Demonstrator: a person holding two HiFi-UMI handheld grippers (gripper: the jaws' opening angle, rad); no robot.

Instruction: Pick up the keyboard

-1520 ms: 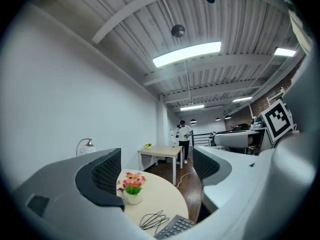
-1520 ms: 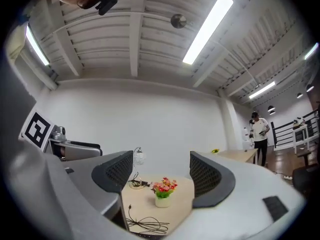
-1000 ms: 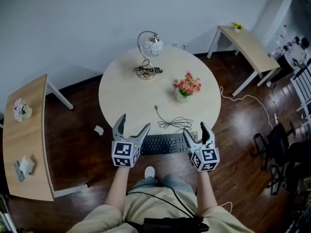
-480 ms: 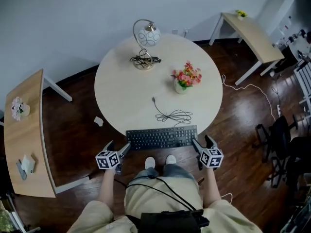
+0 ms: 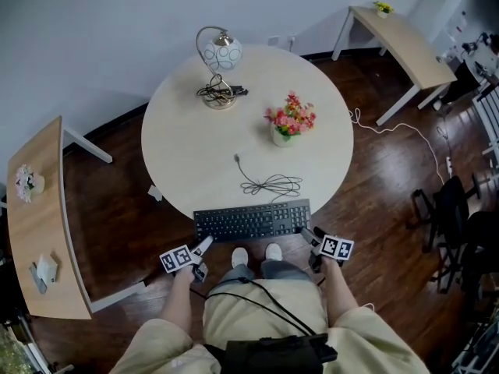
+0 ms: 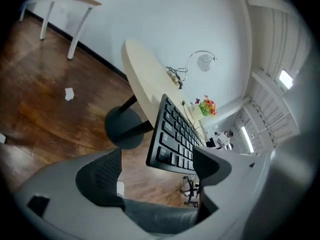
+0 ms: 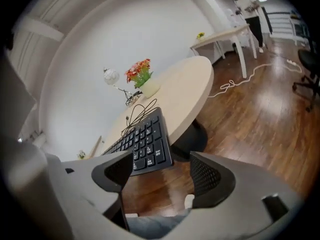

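**Black flat keyboard (image 5: 252, 220) not yet gripped**

Wood-top side table (image 5: 47, 232) far left carries a small pot of pale flowers (image 5: 28, 184). Left gripper (image 5: 202, 258) hangs below the table rim by the person's lap. Its jaws are wide apart with nothing between them, and the keyboard's left end is ahead, untouched.

Keyboard lies on the round beige table (image 5: 195, 139) at the near edge, and its near side looks to stick out past the rim. Its thin black cable (image 5: 269, 183) lies coiled loose behind it, plug end free. Silver globe lamp (image 5: 218, 57) stands at the back. White pot (image 5: 281, 136) holds pink and red flowers (image 5: 290, 118).

Right gripper (image 5: 312, 248) is low too, jaws spread and empty, just off the keyboard's right end.

Step in hand looks like the approach. Best done by raising both grippers, one to each short end, closing them together and lifting level so the cable trails clear of the pot.

Narrow wooden table (image 5: 405, 41) far right has a small pot with yellow flowers (image 5: 381, 7).
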